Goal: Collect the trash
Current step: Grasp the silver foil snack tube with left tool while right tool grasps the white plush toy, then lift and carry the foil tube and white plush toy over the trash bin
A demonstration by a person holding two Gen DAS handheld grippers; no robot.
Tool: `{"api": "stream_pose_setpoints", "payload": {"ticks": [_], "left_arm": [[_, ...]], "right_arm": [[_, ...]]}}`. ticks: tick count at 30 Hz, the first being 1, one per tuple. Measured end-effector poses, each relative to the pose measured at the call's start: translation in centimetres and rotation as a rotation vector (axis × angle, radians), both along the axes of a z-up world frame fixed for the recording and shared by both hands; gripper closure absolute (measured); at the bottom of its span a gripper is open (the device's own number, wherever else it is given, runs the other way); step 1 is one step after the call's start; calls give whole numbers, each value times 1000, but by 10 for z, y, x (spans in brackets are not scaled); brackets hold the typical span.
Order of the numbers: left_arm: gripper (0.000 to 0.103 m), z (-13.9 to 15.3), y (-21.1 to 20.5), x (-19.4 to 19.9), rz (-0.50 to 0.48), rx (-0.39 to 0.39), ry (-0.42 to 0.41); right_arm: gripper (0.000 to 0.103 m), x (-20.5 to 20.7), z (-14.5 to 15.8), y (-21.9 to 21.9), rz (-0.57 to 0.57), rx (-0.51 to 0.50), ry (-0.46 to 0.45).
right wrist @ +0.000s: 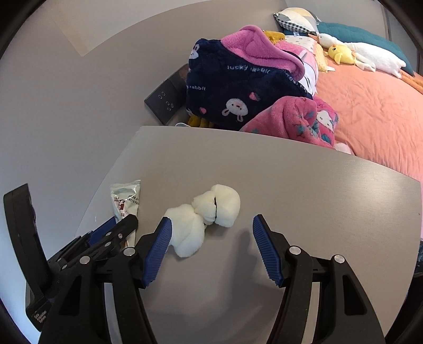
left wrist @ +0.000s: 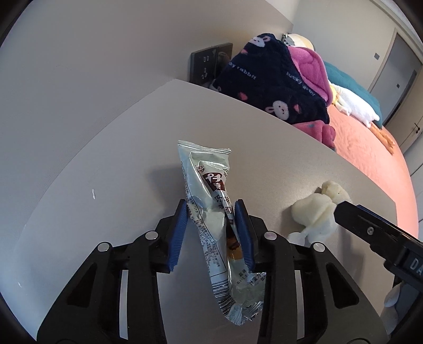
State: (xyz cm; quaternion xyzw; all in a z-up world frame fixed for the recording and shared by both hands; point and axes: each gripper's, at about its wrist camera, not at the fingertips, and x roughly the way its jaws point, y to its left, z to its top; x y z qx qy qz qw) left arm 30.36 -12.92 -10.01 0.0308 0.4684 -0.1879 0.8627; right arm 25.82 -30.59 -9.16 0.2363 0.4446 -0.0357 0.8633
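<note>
The left gripper pinches the silver snack wrapper just above the grey table. The right gripper is spread, its left pad touching a white plush toy. Beyond lies a bed with blankets.

Home bedroom. Bed with orange cover sits just beyond the grey table. Fleece clothes with rabbit prints are heaped on the bed's near end; pillows and a plush goose lie at the far end. Wall socket beside the heap. Door past the bed.
</note>
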Motion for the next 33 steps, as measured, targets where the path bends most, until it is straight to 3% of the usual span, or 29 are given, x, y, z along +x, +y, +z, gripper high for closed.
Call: {"api": "stream_pose_setpoints", "payload": {"ticks": [5, 12, 18, 19, 33], "left_arm": [[75, 0, 11, -2, 27, -6, -12], [75, 0, 28, -2, 54, -6, -16], [75, 0, 33, -2, 64, -12, -14], [75, 0, 34, -2, 68, -12, -13], [78, 15, 41, -19, 60, -100, -12]], "right_arm": [[37, 12, -5, 5, -13, -8, 17], [37, 26, -6, 23, 12, -81, 32], [63, 28, -6, 31, 65, -92, 38], [74, 27, -6, 30, 74, -75, 37], [77, -1, 15, 38, 148, -103, 14]]}}
